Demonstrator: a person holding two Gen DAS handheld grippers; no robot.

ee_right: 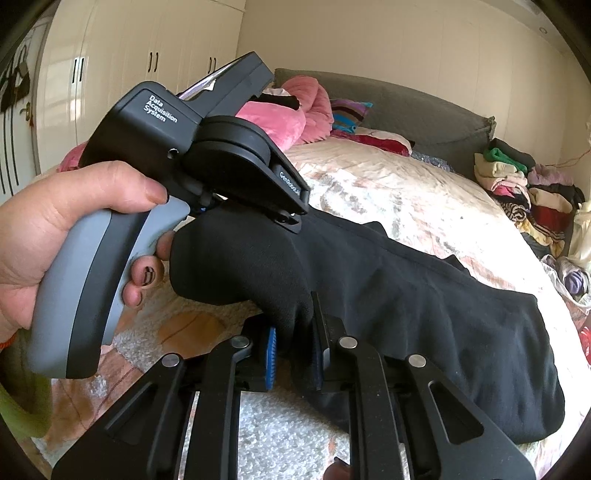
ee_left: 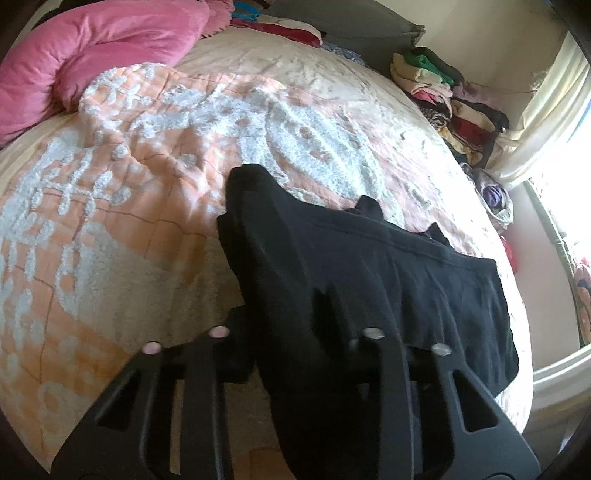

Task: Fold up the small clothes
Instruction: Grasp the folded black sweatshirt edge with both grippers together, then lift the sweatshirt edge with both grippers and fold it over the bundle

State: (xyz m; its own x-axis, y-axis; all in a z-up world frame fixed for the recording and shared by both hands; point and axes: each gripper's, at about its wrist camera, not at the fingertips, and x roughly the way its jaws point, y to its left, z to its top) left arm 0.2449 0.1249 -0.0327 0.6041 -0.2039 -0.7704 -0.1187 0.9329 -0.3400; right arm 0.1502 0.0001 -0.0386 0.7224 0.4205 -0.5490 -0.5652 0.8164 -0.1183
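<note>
Both views look out along their own gripper's fingers, angled down onto the bed (ee_left: 258, 92); the left wrist view sits close above the black garment (ee_left: 388, 266) on the bed, facing the pink pillow (ee_left: 92, 55) and grey headboard (ee_left: 351, 22); the right wrist view looks lower and flatter across the bed, with the left gripper (ee_right: 291, 221) near in front; both share the garment, the pillow, the headboard and the clothes pile (ee_right: 524, 184) beside the bed.
</note>
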